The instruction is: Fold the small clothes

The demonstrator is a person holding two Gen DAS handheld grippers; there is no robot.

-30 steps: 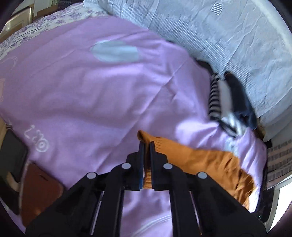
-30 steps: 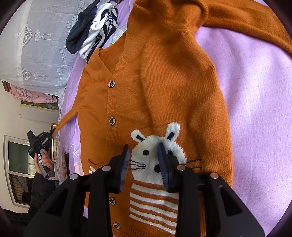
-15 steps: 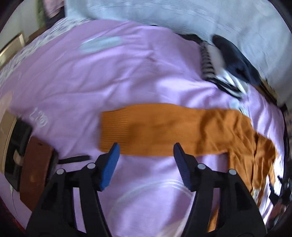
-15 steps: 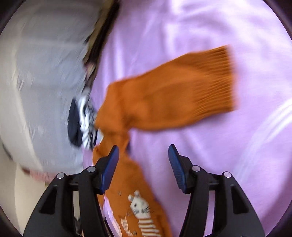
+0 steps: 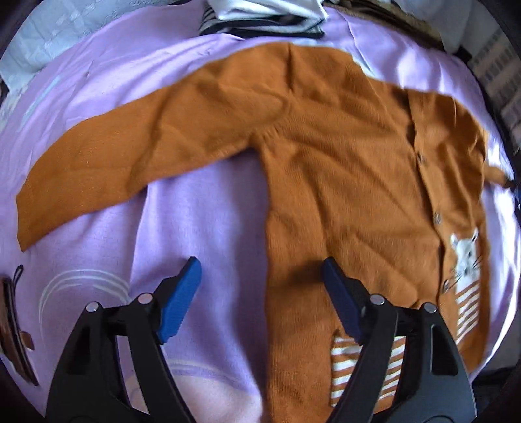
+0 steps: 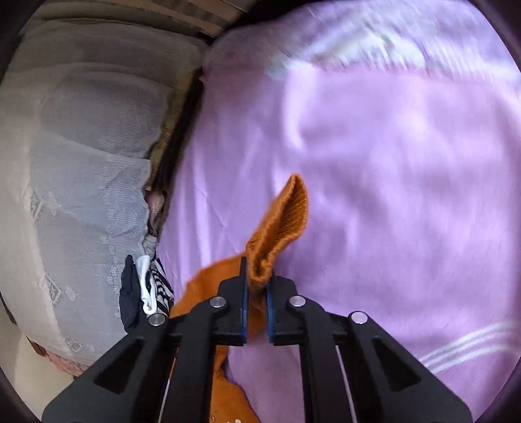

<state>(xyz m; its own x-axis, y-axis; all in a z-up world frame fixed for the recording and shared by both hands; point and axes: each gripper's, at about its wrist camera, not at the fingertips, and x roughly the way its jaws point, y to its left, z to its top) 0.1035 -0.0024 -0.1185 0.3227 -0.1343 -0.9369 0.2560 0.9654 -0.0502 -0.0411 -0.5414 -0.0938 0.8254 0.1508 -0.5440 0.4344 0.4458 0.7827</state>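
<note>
While the left gripper (image 5: 260, 286) hangs with its blue-padded fingers spread wide apart and nothing between them, the orange cardigan (image 5: 342, 156) lies front-up and mostly flat on the lilac bedspread (image 5: 202, 208) directly ahead of it. One sleeve (image 5: 107, 156) stretches out flat ahead and to the left of the fingers; the side edge of the cardigan body runs between the two pads, and the right-hand pad sits over the knit near a striped pocket (image 5: 361, 358). A white animal motif (image 5: 465, 253) and a row of buttons lie far to the right of the fingers. Beyond the cardigan collar, at the head of the bed, rests a striped garment (image 5: 260, 19). The right gripper (image 6: 256, 283) is clamped on the other sleeve cuff (image 6: 280, 227), which stands up between the nearly closed pads above the bedspread (image 6: 390, 162). To its left lie a dark and striped bundle of clothes (image 6: 146, 286) and a pale embroidered cover (image 6: 81, 195). White curved lines are printed on the bedspread near both grippers.
</note>
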